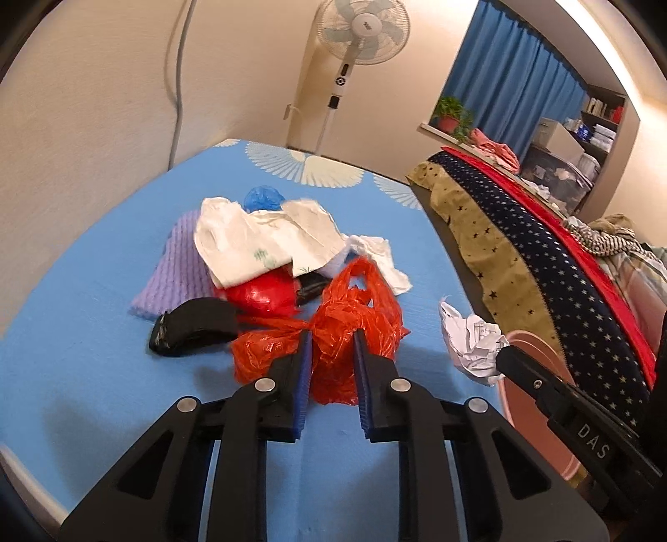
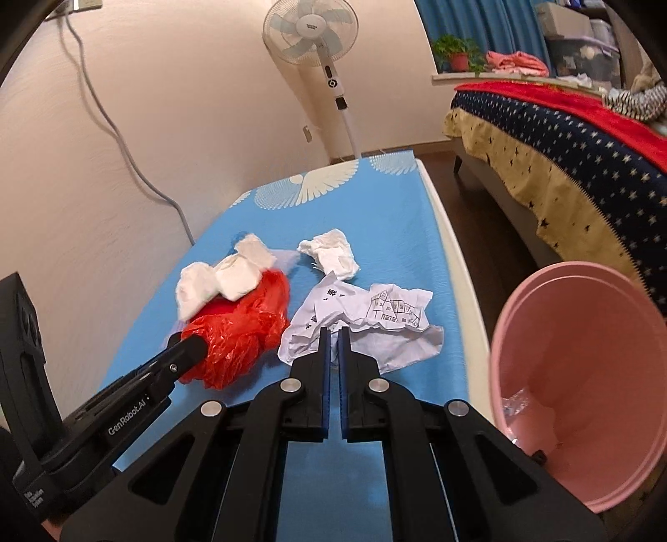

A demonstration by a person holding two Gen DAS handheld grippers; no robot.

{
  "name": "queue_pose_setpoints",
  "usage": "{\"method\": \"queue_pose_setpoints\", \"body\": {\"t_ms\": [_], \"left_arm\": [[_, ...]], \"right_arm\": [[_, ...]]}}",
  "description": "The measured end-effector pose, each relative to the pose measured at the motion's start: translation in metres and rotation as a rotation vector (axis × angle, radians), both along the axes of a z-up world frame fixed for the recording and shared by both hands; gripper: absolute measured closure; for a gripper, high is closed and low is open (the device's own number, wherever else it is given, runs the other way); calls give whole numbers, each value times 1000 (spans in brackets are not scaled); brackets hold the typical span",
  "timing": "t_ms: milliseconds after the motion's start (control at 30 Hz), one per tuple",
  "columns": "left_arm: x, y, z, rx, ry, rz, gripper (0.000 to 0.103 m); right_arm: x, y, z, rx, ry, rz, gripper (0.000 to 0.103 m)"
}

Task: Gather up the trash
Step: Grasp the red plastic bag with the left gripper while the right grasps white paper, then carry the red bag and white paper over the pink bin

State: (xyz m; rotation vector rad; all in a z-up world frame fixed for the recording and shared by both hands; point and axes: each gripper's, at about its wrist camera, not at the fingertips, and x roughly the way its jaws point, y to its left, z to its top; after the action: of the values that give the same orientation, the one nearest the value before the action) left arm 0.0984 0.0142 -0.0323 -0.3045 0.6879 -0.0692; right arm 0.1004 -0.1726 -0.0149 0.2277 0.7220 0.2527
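My left gripper [image 1: 333,337] is shut on a crumpled orange plastic bag [image 1: 354,317], which bulges between and past its blue pads. Behind it lie a red bag [image 1: 262,294], white tissues [image 1: 267,237], a purple knitted cloth [image 1: 179,267], a black item [image 1: 191,329] and a blue bag [image 1: 262,198]. My right gripper [image 2: 334,331] is shut on the edge of a crumpled printed paper [image 2: 375,321], also seen in the left wrist view [image 1: 471,342]. A pink bin [image 2: 583,354] stands to the right, tilted toward me, with a clear scrap inside.
The trash lies on a blue-covered table [image 2: 396,217] against a cream wall. Another white tissue [image 2: 333,252] sits behind the paper. A bed with a starred blanket [image 2: 583,158] stands right of the bin. A standing fan [image 2: 310,29] is behind the table's far end.
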Motion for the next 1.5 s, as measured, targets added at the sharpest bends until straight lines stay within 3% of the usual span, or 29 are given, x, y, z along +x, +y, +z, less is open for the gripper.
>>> {"method": "queue_pose_setpoints", "body": {"t_ms": [667, 1033, 1300, 1500], "left_arm": [[-58, -20, 45, 44, -96, -84, 84], [-64, -29, 47, 82, -119, -102, 84], [-61, -37, 42, 90, -118, -114, 84], [-57, -42, 40, 96, -124, -124, 84]], "right_arm": [[-77, -33, 46, -76, -88, -52, 100], [-90, -52, 52, -69, -106, -110, 100], [-92, -50, 58, -159, -152, -141, 100], [-89, -58, 58, -168, -155, -174, 100]]}}
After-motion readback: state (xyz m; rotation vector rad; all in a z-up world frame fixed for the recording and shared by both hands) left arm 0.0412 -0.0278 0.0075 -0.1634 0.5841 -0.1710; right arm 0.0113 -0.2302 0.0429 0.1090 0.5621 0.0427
